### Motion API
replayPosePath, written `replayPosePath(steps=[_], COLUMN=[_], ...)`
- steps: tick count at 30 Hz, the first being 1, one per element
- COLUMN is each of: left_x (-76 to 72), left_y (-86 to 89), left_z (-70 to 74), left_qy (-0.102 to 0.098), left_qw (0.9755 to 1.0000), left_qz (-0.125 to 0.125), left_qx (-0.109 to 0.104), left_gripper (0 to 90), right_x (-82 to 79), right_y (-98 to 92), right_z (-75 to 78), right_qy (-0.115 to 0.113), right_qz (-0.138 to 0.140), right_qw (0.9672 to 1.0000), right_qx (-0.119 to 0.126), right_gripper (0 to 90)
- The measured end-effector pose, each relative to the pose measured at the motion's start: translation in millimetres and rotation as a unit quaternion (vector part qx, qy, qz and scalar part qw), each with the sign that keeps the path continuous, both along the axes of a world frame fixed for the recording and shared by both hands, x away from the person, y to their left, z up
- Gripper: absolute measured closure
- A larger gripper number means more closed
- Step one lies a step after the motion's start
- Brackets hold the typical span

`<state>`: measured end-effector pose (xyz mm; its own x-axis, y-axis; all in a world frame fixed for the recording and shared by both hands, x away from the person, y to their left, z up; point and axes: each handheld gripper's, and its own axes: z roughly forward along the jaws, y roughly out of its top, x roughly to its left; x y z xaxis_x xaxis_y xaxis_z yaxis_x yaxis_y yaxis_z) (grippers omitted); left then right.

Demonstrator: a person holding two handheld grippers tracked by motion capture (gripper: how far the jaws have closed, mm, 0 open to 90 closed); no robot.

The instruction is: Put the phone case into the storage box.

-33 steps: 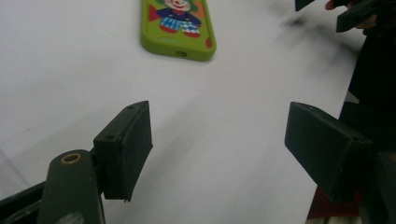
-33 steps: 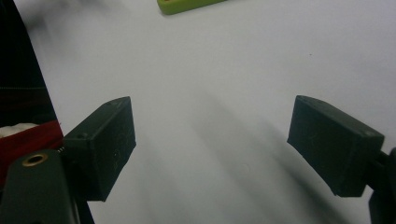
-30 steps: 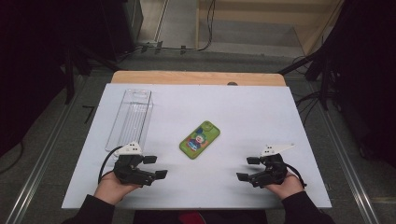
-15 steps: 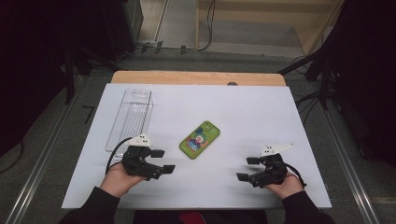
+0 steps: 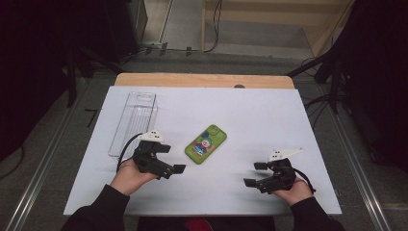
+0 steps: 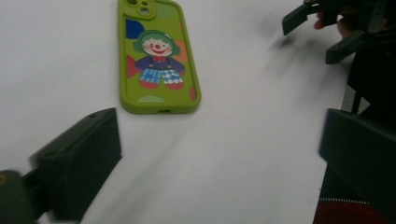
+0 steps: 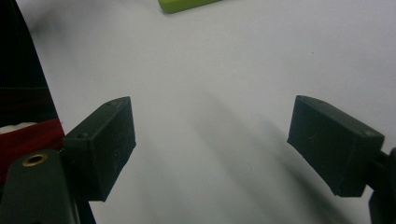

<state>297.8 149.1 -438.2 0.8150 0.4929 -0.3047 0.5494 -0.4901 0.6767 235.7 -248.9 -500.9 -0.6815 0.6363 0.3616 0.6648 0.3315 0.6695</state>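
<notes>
A green phone case (image 5: pixel 206 144) with a cartoon clown on it lies flat near the middle of the white table top (image 5: pixel 250 115). My left gripper (image 5: pixel 171 159) is open just left of the case's near end, with nothing between its jaws. In the left gripper view the case (image 6: pixel 156 58) lies ahead and to the left of my open left gripper (image 6: pixel 219 154). My right gripper (image 5: pixel 255 174) is open and empty near the front right, well apart from the case. In the right gripper view a corner of the case (image 7: pixel 187 4) shows at the top edge, beyond the open gripper (image 7: pixel 217 140).
A clear plastic box (image 5: pixel 134 122) lies at the left of the table, behind my left hand. A wooden strip (image 5: pixel 202 80) runs along the far edge. The left gripper view also shows the right gripper (image 6: pixel 322 32) at the upper right.
My left gripper has moved forward and to the right, closer to the phone case. The right gripper and the case have stayed in place.
</notes>
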Motion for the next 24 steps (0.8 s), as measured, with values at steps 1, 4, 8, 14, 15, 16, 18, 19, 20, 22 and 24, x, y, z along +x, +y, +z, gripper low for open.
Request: replayPosePath(steps=[1,4,8,14,15,16,18,19,20,22,24], left_x=[1.0,4.7,8.9,15.7,17.0,18.1,20.5,22.2,23.3,25.7,28.4], left_y=[-1.6,-7.2,-10.1,-15.4,-16.1,-16.7,-18.1,-18.3,-19.2,-21.0,-22.9], left_z=[-0.2,-1.8,-3.0,-4.4,-4.8,-4.9,-5.1,-4.8,-4.8,-4.5,-3.8], left_qy=[-0.001,-0.005,-0.004,-0.007,-0.007,-0.007,-0.006,-0.007,-0.005,-0.006,-0.007], left_qw=[1.0000,0.9999,0.9999,0.9999,0.9999,0.9999,1.0000,0.9999,1.0000,1.0000,1.0000], left_qz=[-0.006,-0.014,-0.011,-0.009,-0.008,-0.006,-0.003,-0.005,-0.005,-0.004,-0.003], left_qx=[0.006,0.001,0.003,0.008,0.008,0.009,0.005,0.005,0.002,0.003,0.004], left_gripper=[0.0,0.0,0.0,0.0,0.0,0.0,0.0,0.0,0.0,0.0,0.0], right_x=[0.0,0.2,0.3,0.4,0.4,0.4,0.5,0.6,0.6,0.6,0.7], right_y=[0.0,-0.4,-0.7,-1.0,-1.0,-1.0,-1.0,-1.1,-1.1,-1.1,-1.1], right_z=[0.0,0.0,0.0,0.1,0.1,0.1,0.1,0.1,0.1,0.2,0.1], right_qy=[0.000,-0.001,0.000,-0.001,-0.001,0.000,0.000,0.000,0.000,0.001,0.000], right_qz=[0.000,0.000,-0.001,-0.001,-0.001,-0.002,-0.003,-0.003,-0.003,-0.003,-0.003], right_qw=[1.0000,1.0000,1.0000,1.0000,1.0000,1.0000,1.0000,1.0000,1.0000,1.0000,1.0000], right_qx=[0.001,0.000,0.001,0.001,0.001,0.000,0.001,0.001,0.001,0.002,0.002], right_gripper=[13.3,13.3,13.3,13.3,13.3,13.3,13.3,13.3,13.3,13.3,13.3])
